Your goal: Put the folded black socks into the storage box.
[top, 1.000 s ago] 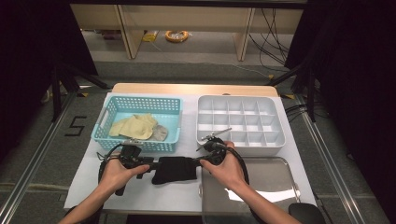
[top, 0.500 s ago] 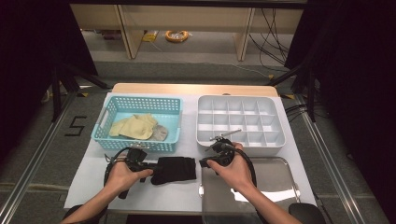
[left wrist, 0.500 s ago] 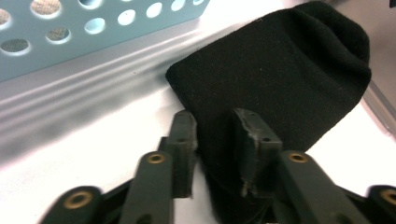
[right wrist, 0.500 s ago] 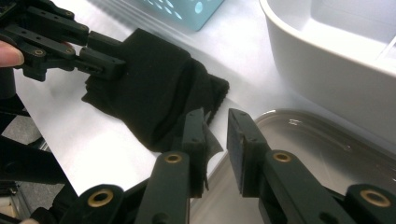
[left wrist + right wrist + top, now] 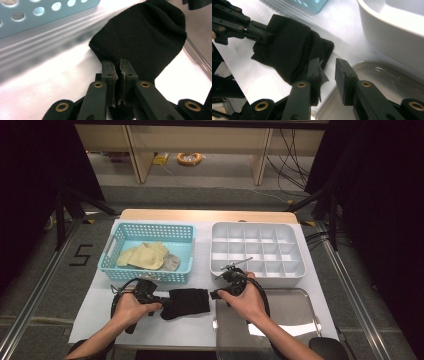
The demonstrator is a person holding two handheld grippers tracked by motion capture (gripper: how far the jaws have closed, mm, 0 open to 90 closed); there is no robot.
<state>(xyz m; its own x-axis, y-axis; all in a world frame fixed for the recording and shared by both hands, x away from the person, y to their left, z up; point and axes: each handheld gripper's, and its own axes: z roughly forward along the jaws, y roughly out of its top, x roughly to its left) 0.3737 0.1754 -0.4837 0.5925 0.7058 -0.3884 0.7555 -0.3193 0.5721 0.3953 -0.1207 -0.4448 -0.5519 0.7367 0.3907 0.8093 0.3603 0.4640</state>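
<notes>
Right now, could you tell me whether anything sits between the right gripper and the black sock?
Nothing visible does. The right gripper stands open at the near edge of the black sock, with only bare white table between its jaws, which have just been opening. The left gripper has just closed on the sock's far edge.

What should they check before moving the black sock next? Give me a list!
1. Left tool pinching the black sock: ok, its jaws have just closed on the sock's edge.
2. Right tool off the sock: ok, its jaws have just been opening and nothing is between them.
3. Sock clear of the blue basket: ok, it lies on the white mat in front of it.
4. Room in the white divided tray: ok, its compartments look empty.
5. Sock folded neatly: cannot tell, it looks bunched.
6. Metal tray out of the way: ok, it sits to the right of the sock.
</notes>
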